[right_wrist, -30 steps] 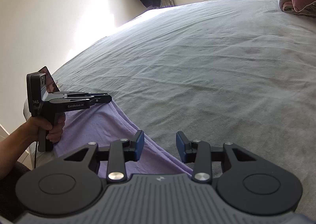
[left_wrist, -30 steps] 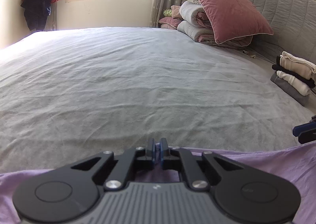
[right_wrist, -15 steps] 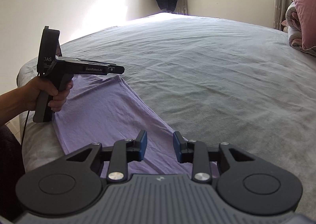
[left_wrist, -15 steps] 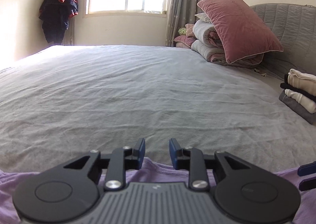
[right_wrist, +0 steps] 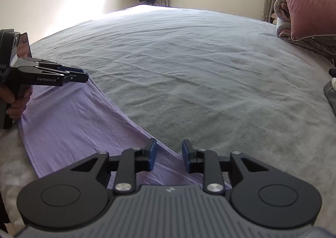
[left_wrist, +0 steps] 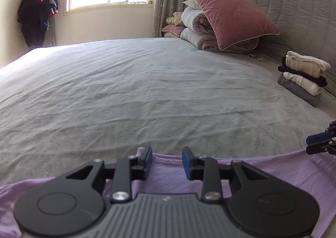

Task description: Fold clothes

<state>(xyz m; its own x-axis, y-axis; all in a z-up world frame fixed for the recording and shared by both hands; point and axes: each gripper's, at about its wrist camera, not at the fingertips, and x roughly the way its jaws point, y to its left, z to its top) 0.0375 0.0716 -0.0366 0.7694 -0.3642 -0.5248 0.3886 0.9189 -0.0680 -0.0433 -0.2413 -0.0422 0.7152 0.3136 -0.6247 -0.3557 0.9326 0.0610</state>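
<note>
Purple shirt [right_wrist: 69, 124] lies flat at the near edge of the bed [left_wrist: 147, 91], its lower part hidden under both tools. Left gripper [left_wrist: 167, 162] opening, right gripper [right_wrist: 169, 158] closing, neither pinching cloth. One folded stack [left_wrist: 302, 76], one pink pillow [left_wrist: 233, 11]. "GenRobot.AI" readable.

Lilac garment [right_wrist: 69, 120] – thin matt cloth (finely creased); bedsheet [left_wrist: 147, 91] – soft matt fabric; pillow [left_wrist: 233, 13] – velvety.
</note>
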